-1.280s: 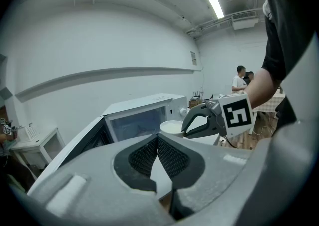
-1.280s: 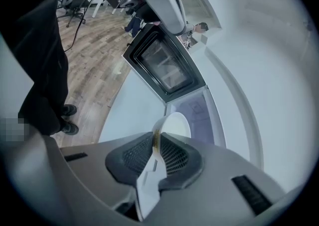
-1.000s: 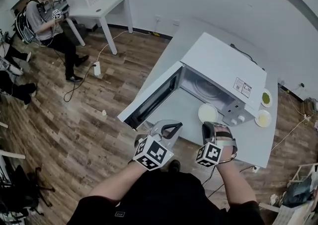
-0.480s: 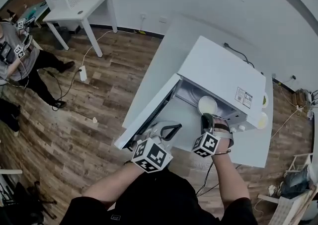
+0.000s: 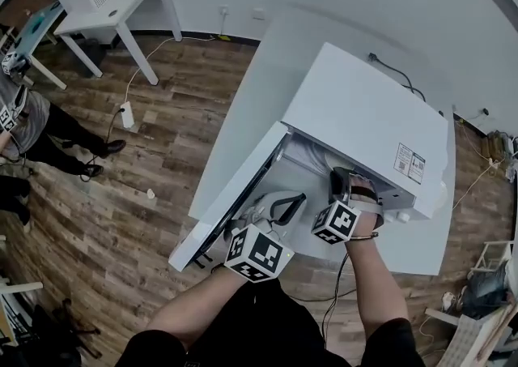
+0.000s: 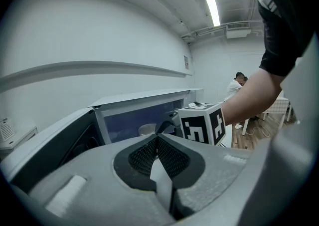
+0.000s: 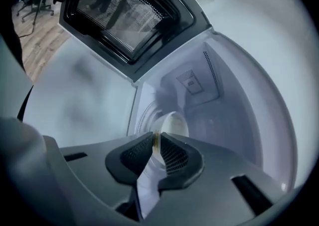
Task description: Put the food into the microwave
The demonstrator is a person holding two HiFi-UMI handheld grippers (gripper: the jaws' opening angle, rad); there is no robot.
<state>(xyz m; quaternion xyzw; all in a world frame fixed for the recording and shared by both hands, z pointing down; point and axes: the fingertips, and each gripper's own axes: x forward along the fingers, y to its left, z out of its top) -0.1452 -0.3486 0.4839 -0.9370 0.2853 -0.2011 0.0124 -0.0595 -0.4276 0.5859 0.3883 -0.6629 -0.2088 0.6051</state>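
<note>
The white microwave (image 5: 364, 126) stands on a white counter, its door (image 5: 231, 195) swung open to the left. My right gripper (image 5: 341, 181) reaches under the oven's top edge into the cavity. In the right gripper view it (image 7: 156, 142) is shut on the rim of a pale bowl of food (image 7: 173, 123), which hangs over the turntable inside. The head view hides the bowl. My left gripper (image 5: 291, 200) is in front of the opening beside the door, shut with nothing in it. In the left gripper view (image 6: 157, 139) the bowl (image 6: 146, 129) shows inside the cavity.
The counter (image 5: 267, 66) runs on behind the microwave to the wall. On the wooden floor at the left are a person (image 5: 20, 122), a white table (image 5: 113, 13) and a power strip (image 5: 127, 114) with its cable. The open door (image 7: 127, 18) fills the space left of the cavity.
Both grippers have moved forward toward the microwave. The bowl, seen before in front of the opening, has gone in under the oven's top and out of the head view.
</note>
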